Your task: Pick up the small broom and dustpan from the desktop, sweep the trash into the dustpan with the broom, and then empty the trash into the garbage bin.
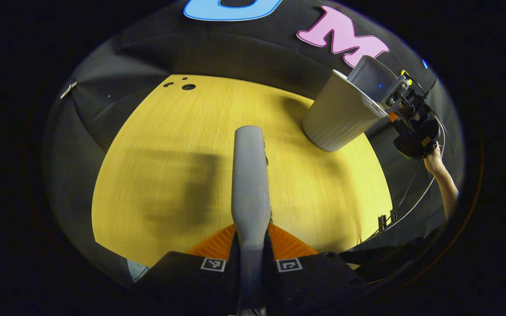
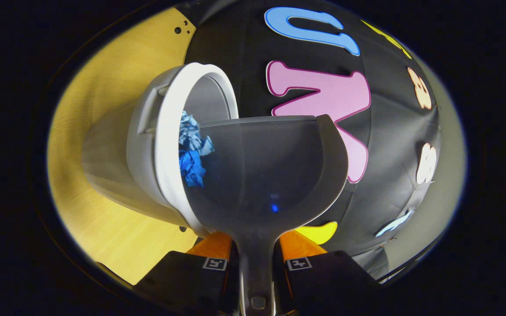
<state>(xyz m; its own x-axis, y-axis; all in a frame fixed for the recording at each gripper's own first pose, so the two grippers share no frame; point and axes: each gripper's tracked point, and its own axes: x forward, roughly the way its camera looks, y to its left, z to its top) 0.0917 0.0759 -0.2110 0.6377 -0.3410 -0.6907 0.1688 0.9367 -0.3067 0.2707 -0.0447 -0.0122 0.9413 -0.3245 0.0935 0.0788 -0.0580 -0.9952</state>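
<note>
Left gripper view, scanning left to right: we are seeing the yellow wood-grain desktop (image 1: 160, 145) spreading across the middle, with small dark holes (image 1: 188, 87) near its far edge at about 11 o'clock. The left gripper (image 1: 251, 250) is sitting at 6 o'clock, its two fingers clenched on the grey handle of the small broom (image 1: 249, 175), which is reaching straight up toward 12 o'clock over the desktop. At about 2 o'clock the pale ribbed garbage bin (image 1: 336, 118) is standing on the desktop. The right gripper (image 1: 404, 103) is holding the grey dustpan (image 1: 369, 77) tipped over the bin's rim, with a hand (image 1: 433, 162) behind it.

Right gripper view, left to right: we are noting the desktop (image 2: 99, 219) from 8 to 10 o'clock, then the garbage bin (image 2: 147, 145) with its white rim facing the camera. Crumpled blue paper trash (image 2: 193, 153) is lying at the bin's mouth, touching the dustpan's leading edge. The dustpan (image 2: 270, 166) is filling the centre, its scoop looking bare. At 6 o'clock the right gripper (image 2: 256, 267) is grasping the dustpan's handle between both fingers.
</note>
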